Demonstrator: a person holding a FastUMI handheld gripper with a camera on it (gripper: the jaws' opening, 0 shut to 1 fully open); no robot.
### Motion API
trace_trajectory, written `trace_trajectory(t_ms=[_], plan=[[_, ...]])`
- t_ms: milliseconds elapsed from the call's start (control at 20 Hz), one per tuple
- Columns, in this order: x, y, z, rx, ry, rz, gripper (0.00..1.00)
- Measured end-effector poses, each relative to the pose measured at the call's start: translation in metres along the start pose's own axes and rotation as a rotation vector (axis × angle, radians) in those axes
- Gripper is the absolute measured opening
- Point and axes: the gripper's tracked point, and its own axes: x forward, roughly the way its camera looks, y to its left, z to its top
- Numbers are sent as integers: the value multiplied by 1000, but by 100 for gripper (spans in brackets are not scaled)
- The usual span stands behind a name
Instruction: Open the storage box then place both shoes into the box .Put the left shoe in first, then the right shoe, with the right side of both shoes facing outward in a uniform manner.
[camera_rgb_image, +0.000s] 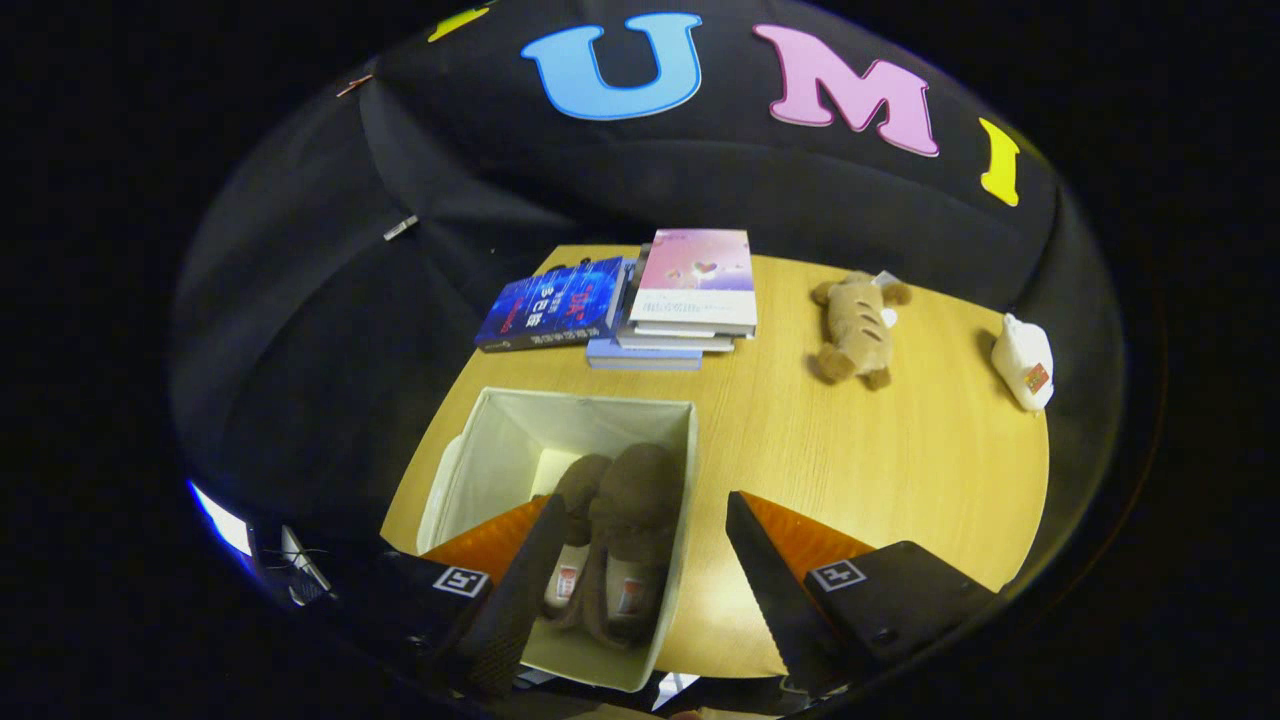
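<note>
The left finger (520, 590) hid the near-left part of the box (600, 415) and the heel side of the left shoe (575, 520). The right shoe (635, 530) covered much of the left one, and the box floor under both was hidden. Both fingers stood wide apart, their bases cut off below. The lower books (650, 345) showed as edges beneath the top one. The white object (1023, 360) was too distorted to identify.
</note>
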Motion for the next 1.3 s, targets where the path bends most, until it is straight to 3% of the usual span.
trace_trajectory(t_ms=[700,1300], plan=[[-92,-161,77,-87,-378,-215,100],[-198,-200,124,-213,-733,-256,98]])
